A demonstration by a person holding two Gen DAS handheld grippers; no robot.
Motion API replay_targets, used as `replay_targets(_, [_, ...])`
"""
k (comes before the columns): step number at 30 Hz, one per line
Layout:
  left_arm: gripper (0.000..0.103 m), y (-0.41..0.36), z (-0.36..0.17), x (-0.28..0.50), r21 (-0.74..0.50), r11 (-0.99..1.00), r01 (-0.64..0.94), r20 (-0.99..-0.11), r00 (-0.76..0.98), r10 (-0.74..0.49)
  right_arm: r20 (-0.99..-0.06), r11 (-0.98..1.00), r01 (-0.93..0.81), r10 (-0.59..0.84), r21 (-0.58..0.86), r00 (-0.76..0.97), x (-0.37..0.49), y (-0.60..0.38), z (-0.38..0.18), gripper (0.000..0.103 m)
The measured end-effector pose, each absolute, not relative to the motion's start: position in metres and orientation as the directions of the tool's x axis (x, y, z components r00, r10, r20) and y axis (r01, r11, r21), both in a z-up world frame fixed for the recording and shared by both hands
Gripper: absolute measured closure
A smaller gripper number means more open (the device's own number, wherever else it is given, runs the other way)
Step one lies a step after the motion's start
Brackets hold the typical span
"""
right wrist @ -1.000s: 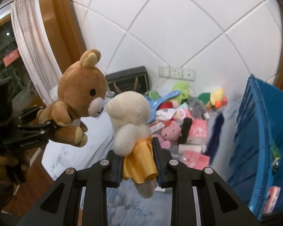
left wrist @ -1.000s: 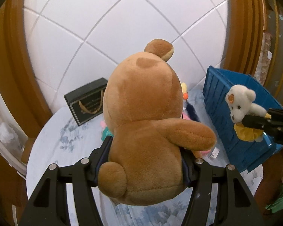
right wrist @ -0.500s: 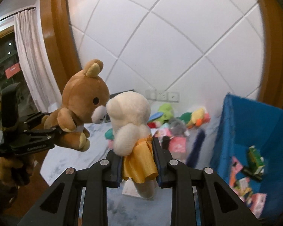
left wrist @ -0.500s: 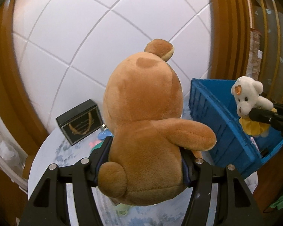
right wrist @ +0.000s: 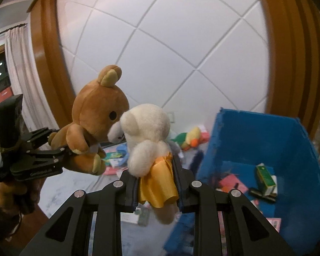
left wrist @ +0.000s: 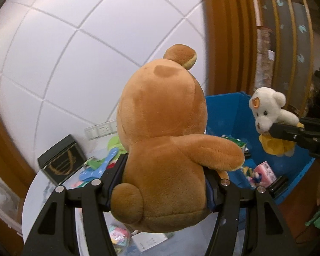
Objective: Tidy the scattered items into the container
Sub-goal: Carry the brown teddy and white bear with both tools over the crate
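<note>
While both pairs grip: brown bear between left fingers, white bear between right fingers.

Cartons apparently inside bin

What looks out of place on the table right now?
Toys and small boxes still lie scattered on the table beside the blue bin. The brown bear and white bear are held above, not yet dropped in.

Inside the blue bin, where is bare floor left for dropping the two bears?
The blue bin has bare floor along its back wall, behind the green carton. Its near floor is crowded with pink packets. The left gripper holds the brown bear, the right gripper the white bear.
</note>
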State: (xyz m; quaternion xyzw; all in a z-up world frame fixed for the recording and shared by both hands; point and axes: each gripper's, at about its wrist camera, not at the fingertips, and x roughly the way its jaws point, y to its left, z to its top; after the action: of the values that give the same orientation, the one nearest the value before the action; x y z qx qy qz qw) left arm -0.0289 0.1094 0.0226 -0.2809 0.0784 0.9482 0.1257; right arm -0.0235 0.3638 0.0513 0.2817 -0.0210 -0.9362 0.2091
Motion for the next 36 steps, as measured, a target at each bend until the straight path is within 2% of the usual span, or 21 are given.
replay_targets(25, [0.042,0.311,0.022,-0.078,0.075,-0.799,-0.597,-0.577,-0.679,0.454,-0.551,-0.978,0.099,-0.187,0.185,-0.813,-0.030,0.520,0.032,0.078])
replay_targets(36, [0.042,0.369,0.017,-0.093,0.060,-0.718,-0.693,-0.593,-0.603,0.533,-0.580,-0.982,-0.047,-0.069,0.182,-0.812,-0.022,0.573,0.022,0.078])
